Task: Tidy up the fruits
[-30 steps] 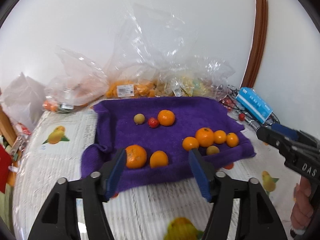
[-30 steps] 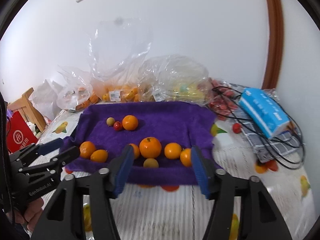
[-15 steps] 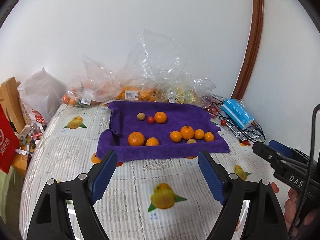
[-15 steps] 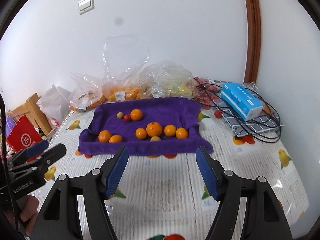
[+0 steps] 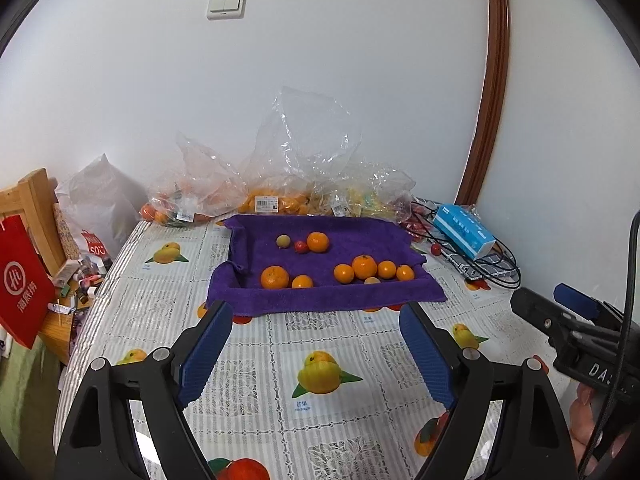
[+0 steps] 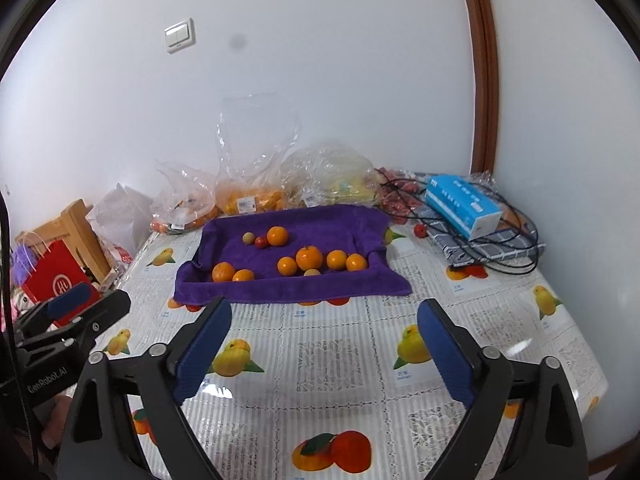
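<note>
A plain white wall [image 5: 360,60] rises behind the counter [image 5: 320,344], lit evenly with no strong shadows. A white two-rocker light switch [image 5: 226,4] sits high on it. On the right a curved brown wooden door frame [image 5: 490,92] runs from top to counter level, with more white wall beyond it. The counter wears a glossy oilcloth printed with fruit pictures on a pale grid. A light wooden chair back [image 5: 38,208] stands at the left edge.

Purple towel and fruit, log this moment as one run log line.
left claw: open, empty | right claw: open, empty | purple towel: fruit grouped on it | both claws short of towel, above table
</note>
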### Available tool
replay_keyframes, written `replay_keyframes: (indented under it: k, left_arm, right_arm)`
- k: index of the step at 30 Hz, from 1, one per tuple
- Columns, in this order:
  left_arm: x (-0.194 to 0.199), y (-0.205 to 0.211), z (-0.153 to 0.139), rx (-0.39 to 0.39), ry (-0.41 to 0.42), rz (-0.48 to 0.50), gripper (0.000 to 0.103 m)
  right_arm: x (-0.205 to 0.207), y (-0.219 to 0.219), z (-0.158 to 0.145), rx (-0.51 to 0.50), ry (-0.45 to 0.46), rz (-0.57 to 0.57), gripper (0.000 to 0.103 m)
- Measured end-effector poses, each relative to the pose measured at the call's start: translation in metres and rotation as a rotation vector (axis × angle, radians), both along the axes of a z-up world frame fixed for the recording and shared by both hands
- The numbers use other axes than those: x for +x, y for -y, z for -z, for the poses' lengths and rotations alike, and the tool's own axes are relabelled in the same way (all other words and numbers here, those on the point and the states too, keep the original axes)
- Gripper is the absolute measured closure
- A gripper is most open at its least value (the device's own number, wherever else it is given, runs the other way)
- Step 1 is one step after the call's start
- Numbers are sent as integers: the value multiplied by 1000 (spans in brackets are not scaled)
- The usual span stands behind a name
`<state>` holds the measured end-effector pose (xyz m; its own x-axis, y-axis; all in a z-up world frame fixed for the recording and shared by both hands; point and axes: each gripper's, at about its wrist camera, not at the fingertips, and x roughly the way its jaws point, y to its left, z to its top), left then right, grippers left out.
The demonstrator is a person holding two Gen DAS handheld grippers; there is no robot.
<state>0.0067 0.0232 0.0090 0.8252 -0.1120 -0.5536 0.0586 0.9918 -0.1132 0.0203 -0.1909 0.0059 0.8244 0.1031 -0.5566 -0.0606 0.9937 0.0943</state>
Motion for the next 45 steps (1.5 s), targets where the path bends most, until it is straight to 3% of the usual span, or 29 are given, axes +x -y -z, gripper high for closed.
replay_keyframes:
  k: [45]
  left_arm:
    - [0, -5, -2, 6, -3, -28, 18]
  right_arm:
    - [-11, -3, -3, -28, 19, 7, 7]
